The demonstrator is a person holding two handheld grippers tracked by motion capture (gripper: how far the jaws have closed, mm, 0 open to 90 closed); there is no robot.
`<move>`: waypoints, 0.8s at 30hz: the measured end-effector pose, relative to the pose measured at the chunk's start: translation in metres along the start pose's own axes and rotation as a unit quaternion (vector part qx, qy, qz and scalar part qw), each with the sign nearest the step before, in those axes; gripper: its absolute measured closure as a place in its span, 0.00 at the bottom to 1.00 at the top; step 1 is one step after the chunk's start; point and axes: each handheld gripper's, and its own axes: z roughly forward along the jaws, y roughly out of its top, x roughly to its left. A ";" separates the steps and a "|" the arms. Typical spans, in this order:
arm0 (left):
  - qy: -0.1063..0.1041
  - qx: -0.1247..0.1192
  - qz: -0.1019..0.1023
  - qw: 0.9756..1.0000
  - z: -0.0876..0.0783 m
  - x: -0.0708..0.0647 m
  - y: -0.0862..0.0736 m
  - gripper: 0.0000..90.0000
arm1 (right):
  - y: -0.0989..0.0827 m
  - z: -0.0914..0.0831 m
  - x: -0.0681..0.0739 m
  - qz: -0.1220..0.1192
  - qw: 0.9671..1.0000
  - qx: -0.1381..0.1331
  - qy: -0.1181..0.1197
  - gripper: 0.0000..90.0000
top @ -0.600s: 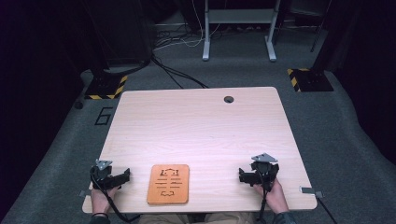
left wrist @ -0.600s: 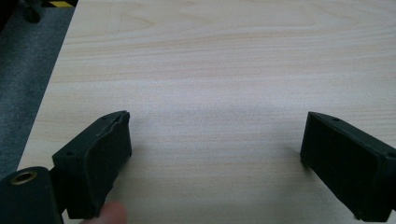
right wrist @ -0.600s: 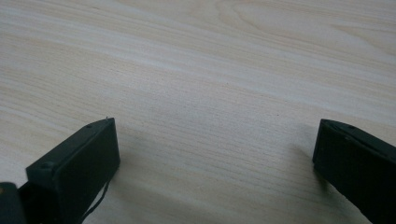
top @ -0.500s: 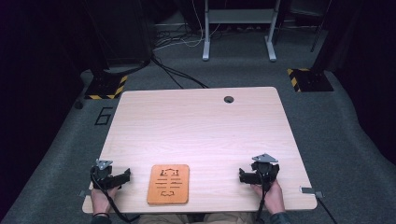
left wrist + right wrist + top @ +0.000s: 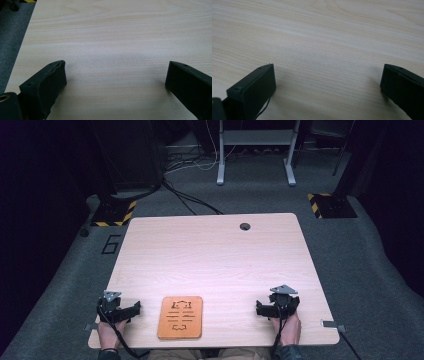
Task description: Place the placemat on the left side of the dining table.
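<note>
Nothing has shifted since a moment ago: your left gripper [image 5: 131, 310] and right gripper [image 5: 263, 308] rest spread and empty on the table [image 5: 215, 255] either side of the orange board [image 5: 180, 317], so reach inward to begin

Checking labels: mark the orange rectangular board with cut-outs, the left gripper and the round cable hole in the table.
orange rectangular board [image 5: 180, 317], high view, middle of its face.
left gripper [image 5: 136, 308], high view, between its fingertips.
round cable hole [image 5: 245, 226], high view, its centre.
</note>
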 end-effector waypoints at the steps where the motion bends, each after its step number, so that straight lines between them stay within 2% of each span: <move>1: 0.000 0.002 0.003 1.000 0.000 0.000 0.000 0.04 | 0.000 0.000 0.000 0.001 1.000 0.001 0.001 0.00; 6: 0.000 0.002 0.003 1.000 0.000 0.000 0.000 0.04 | 0.001 -0.002 0.002 0.002 1.000 0.004 0.012 0.00; 11: 0.000 0.002 0.003 1.000 0.000 0.000 0.000 0.04 | 0.002 -0.006 0.009 0.005 0.999 -0.005 0.032 0.00; 16: 0.000 0.002 0.003 1.000 0.000 0.000 0.000 0.04 | 0.006 -0.011 0.022 0.003 0.998 -0.009 0.056 0.00; 24: 0.000 0.002 0.003 1.000 0.000 0.000 0.000 0.04 | 0.013 -0.013 0.045 -0.014 0.996 -0.011 0.085 0.00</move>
